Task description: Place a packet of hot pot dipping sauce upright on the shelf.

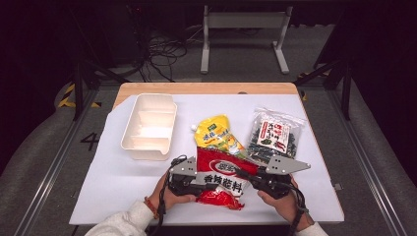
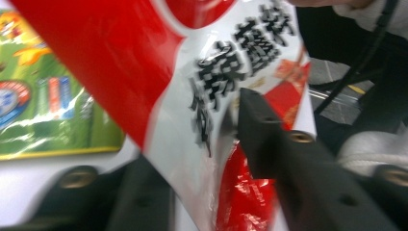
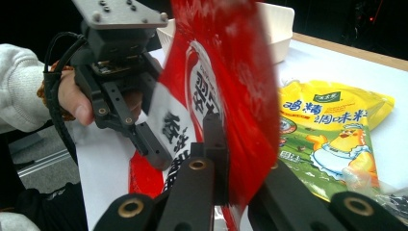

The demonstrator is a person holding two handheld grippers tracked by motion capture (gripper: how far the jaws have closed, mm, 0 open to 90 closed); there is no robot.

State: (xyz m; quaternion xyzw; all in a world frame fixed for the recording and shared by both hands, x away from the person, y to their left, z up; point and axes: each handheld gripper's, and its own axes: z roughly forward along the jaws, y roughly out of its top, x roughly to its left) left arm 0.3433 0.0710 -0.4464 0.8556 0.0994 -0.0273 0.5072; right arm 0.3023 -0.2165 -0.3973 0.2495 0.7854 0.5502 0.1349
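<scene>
A person at the near edge of a table (image 1: 123,196), which is covered with a white sheet, holds a hand-held gripper in each hand, and both are clamped on the same red and white packet (image 1: 222,179) printed with black characters. The left hand-held gripper (image 1: 196,186) grasps the packet's left side; in the left gripper view its black jaws sit on either side of the packet (image 2: 202,96), pinching it. The right hand-held gripper (image 1: 252,182) is clenched on the packet's right side, and in the right gripper view the packet (image 3: 226,96) stands on edge between its jaws. The packet is at the near middle of the table, between the two hands. Just beyond it lies a yellow pouch (image 1: 216,135), partly overlapped by the packet's far end. To the right of that pouch lies a clear bag of dark pieces (image 1: 275,135). At the far left sits a cream tray (image 1: 147,125) with several compartments.
</scene>
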